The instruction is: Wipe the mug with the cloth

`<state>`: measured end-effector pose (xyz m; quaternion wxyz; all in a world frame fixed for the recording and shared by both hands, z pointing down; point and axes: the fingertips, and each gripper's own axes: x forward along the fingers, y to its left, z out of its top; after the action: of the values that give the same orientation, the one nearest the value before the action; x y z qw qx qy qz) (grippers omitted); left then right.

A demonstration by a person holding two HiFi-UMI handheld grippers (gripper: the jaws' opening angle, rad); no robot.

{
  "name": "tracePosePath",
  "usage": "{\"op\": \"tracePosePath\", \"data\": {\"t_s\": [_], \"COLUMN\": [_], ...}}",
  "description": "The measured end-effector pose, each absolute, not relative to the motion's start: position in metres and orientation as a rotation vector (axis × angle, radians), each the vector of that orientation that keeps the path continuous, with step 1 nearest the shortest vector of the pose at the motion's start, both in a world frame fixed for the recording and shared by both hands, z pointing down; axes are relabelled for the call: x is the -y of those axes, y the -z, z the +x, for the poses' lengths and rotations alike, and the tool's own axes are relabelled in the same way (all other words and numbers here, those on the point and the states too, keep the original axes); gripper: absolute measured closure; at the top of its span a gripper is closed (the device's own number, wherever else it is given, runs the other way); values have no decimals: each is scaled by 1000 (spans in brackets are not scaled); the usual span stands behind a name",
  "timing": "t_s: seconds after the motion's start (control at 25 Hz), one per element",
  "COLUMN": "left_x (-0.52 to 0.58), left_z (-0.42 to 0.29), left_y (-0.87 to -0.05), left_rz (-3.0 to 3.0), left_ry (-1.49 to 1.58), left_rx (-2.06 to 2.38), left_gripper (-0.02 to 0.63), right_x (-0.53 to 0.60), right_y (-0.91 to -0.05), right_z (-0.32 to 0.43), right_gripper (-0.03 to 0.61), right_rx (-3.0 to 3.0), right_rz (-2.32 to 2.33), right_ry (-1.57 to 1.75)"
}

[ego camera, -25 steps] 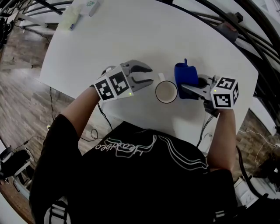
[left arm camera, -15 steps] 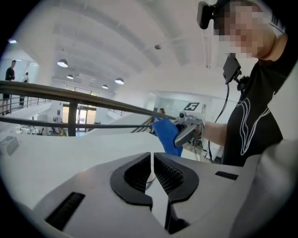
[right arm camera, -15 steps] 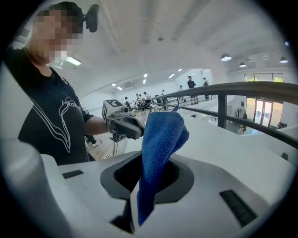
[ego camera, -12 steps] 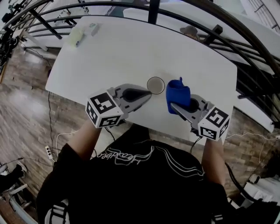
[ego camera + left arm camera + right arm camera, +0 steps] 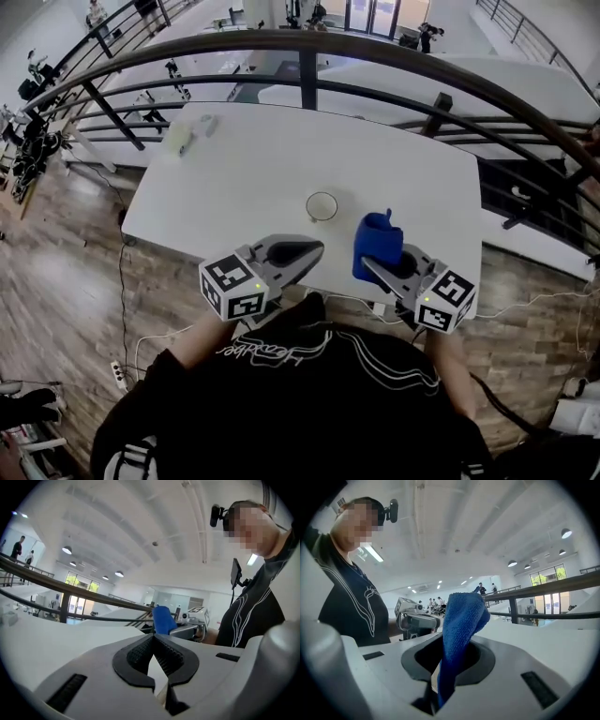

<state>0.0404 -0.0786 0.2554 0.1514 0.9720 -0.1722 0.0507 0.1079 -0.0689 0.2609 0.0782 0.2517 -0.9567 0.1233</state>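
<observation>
Mug [image 5: 322, 206] stands unheld; reopen the just-closed, empty left hand-held gripper [image 5: 317, 249] to steady it. The right hand-held gripper [image 5: 367, 263] pinches the cloth [image 5: 378, 240].

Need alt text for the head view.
Seen from above, a person holds two grippers at the near edge of a white table: the right gripper clamps a blue cloth, the left gripper has just closed empty. A white mug stands beyond them.

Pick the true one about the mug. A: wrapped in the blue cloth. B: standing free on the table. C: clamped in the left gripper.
B: the mug stands alone on the table; the left gripper has just closed its jaws on nothing; the right gripper holds the cloth.
</observation>
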Motion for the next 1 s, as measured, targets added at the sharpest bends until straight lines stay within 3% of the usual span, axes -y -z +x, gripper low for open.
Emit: {"op": "tracePosePath", "data": {"t_s": [0.32, 1.0], "left_x": [60, 75], "left_z": [70, 61], "left_y": [-247, -262], "left_rz": [2813, 2782], "left_ry": [-186, -220], "left_rx": [489, 531], "left_gripper": [606, 606], "right_x": [51, 59], "right_y": [-257, -272], "right_z": [120, 117], "right_gripper": [525, 525], "right_rx": [2868, 2873], "right_rz": [750, 791], "right_ry": [-367, -425]}}
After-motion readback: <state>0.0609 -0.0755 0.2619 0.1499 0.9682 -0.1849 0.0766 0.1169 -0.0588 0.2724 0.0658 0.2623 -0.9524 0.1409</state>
